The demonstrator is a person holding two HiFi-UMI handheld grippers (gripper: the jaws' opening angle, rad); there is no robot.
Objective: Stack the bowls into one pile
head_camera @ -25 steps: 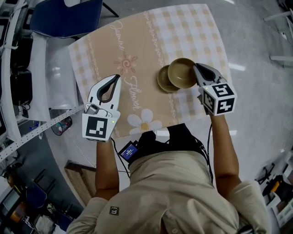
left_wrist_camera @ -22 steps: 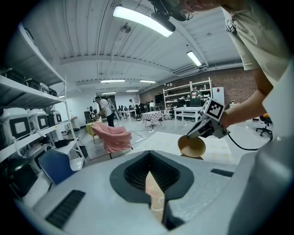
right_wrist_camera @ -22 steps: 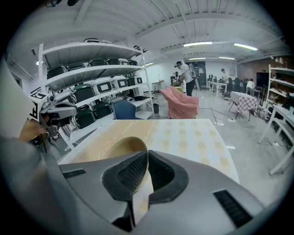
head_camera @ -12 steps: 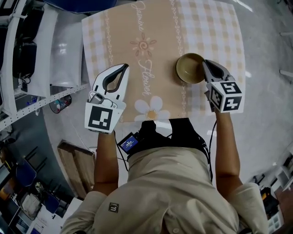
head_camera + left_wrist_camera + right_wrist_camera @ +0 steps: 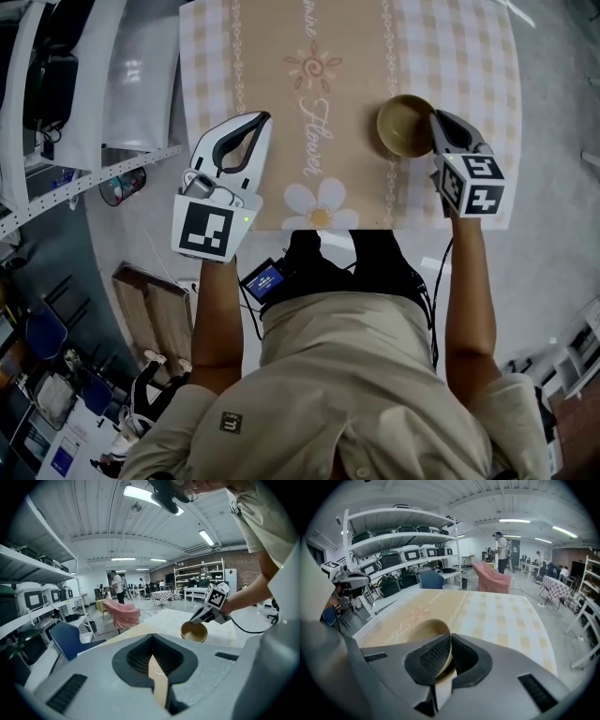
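Note:
On the beige flower-print tablecloth [image 5: 281, 84] a brown bowl [image 5: 403, 125] shows as a single pile; no second bowl shows apart from it. My right gripper [image 5: 434, 125] is shut on its right rim. In the right gripper view the bowl's rim [image 5: 423, 632] stands between the dark pads of the right gripper [image 5: 450, 639]. My left gripper [image 5: 260, 119] hangs over the cloth's left part, shut and holding nothing, well clear of the bowl. In the left gripper view the left gripper [image 5: 153, 644] points across the table at the bowl [image 5: 194, 632].
The table's near edge [image 5: 328, 228] lies just in front of my body. Metal shelving [image 5: 84, 187] with bins [image 5: 408, 554] stands to the left. A blue chair [image 5: 70, 641] and a pink-draped chair [image 5: 124, 613] stand beyond the table. People stand far back.
A second bowl that lay beside and under the held bowl has gone from sight; only one pile shows. The right gripper keeps its hold on the rim. The left gripper stays shut.

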